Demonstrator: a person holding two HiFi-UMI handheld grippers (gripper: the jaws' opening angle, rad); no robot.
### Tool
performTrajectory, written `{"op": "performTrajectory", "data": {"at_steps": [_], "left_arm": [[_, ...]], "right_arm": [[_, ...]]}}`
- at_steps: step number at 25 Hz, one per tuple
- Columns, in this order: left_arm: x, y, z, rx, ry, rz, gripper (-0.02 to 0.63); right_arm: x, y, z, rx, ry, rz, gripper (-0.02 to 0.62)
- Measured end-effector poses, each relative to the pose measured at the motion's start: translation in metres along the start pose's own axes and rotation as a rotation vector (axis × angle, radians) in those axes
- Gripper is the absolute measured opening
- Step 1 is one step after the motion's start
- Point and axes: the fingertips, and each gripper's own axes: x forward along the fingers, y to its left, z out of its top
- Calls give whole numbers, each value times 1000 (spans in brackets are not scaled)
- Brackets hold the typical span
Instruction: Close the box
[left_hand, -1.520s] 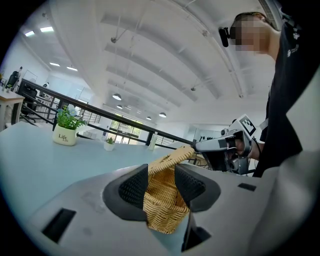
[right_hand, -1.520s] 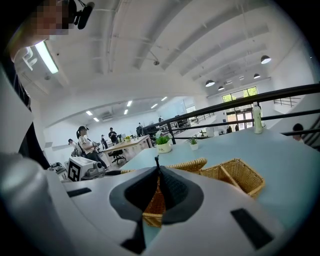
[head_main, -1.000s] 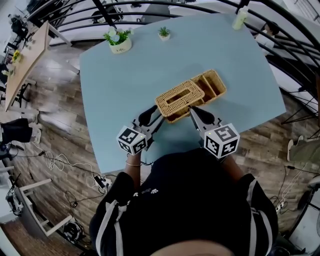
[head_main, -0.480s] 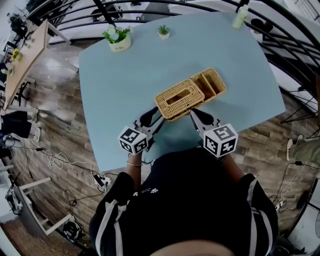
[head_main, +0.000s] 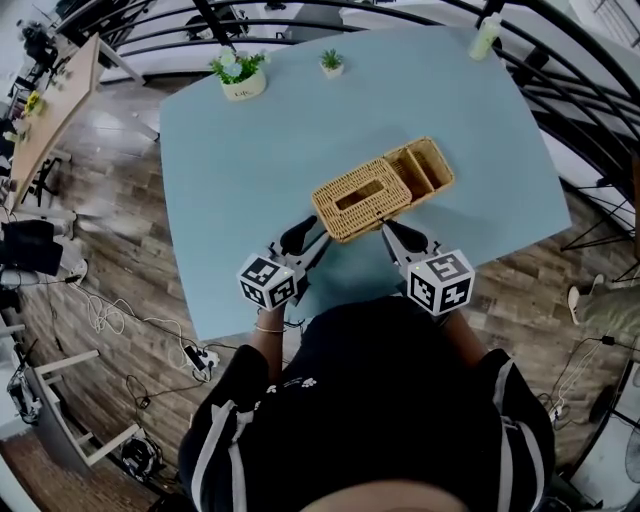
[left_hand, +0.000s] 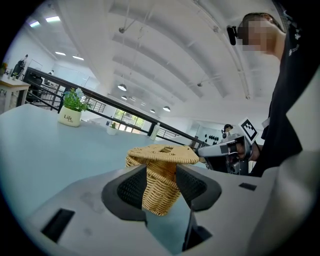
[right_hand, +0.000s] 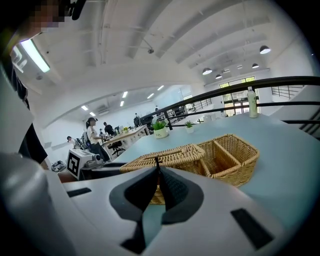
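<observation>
A woven wicker box (head_main: 425, 168) lies on the pale blue table (head_main: 250, 150). Its lid (head_main: 360, 197) covers the left part, and the right compartments (right_hand: 231, 150) stand uncovered. My left gripper (head_main: 312, 232) is at the box's near left corner. In the left gripper view it (left_hand: 161, 182) is open, and the box corner (left_hand: 160, 185) shows in the gap under the lid's rim (left_hand: 162, 155). My right gripper (head_main: 388, 230) is at the box's near side. Its jaws (right_hand: 159, 174) are shut, tips just before the wall below the lid (right_hand: 170, 154).
A white pot with a plant (head_main: 238, 78) and a small potted plant (head_main: 329, 65) stand at the table's far edge. A bottle (head_main: 482, 38) stands at the far right corner. Black railings run behind the table. Wooden floor with cables lies to the left.
</observation>
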Motion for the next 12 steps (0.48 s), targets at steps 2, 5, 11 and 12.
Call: {"op": "performTrajectory", "data": {"at_steps": [2, 5, 11, 12], "left_arm": [[-2, 0, -2, -10, -2, 3, 162], [-4, 0, -4, -16, -3, 4, 163], [-8, 1, -8, -22, 0, 5, 161], [-8, 1, -8, -22, 1, 5, 161]], "right_arm": [[1, -1, -3, -1, 7, -1, 15], [2, -1, -8, -2, 14, -3, 15], [6, -3, -16, 6, 28, -10, 15], [6, -3, -17, 8, 29, -11, 15]]}}
